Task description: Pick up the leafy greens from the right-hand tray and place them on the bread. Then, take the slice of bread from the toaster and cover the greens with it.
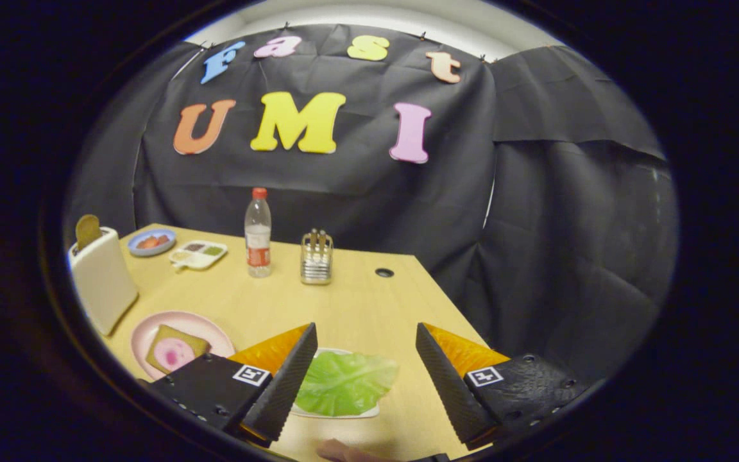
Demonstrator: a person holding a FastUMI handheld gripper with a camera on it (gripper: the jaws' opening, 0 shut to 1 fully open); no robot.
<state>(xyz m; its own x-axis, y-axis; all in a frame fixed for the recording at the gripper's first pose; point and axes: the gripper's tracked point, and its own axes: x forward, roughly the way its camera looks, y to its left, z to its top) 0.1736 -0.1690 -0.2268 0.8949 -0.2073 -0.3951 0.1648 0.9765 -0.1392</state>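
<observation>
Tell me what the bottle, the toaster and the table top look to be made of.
Bottle: clear plastic, likely; see-through, thin wall, red cap.
Toaster: smooth cream shell, matte plastic or painted metal; cannot tell which.
Table: pale wood-look top, probably laminate; even tone, faint grain.
The gripper is open, its fingers either side of the leafy greens.

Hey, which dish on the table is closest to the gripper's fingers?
The white tray holding the leafy greens, lying between the open gripper's fingers. The pink plate, blue dish and compartment tray sit farther off.
</observation>
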